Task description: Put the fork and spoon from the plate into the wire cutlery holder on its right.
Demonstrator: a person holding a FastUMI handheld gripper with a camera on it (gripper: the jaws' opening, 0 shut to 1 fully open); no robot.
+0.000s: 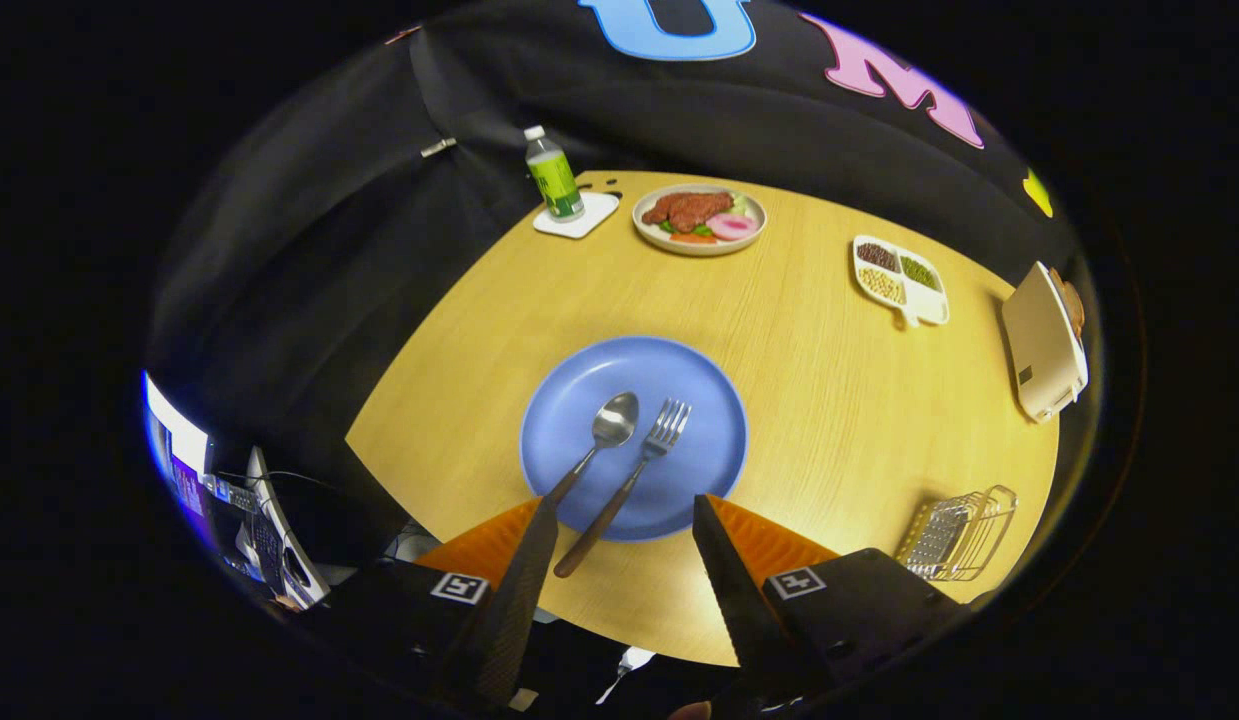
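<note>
Only my tongs (624, 510) carry markings, square coded tags; their fingers stand apart, holding nothing. Between and just ahead of them, at twelve o'clock, the blue plate (579, 400) bears the spoon (607, 428) and fork (651, 450), the spoon's handle end hidden behind my left finger. The wire cutlery holder (959, 535) sits at three o'clock on the tabletop (839, 400), partly cut off. The bottle (554, 178) label at eleven is unreadable.

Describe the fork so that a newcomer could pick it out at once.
Start at the round wooden table and find the blue plate just ahead of the open tool. Two utensils lie on it; the fork is the one nearer the wire cutlery holder. It has tines, while the spoon beside it has a rounded bowl.
</note>
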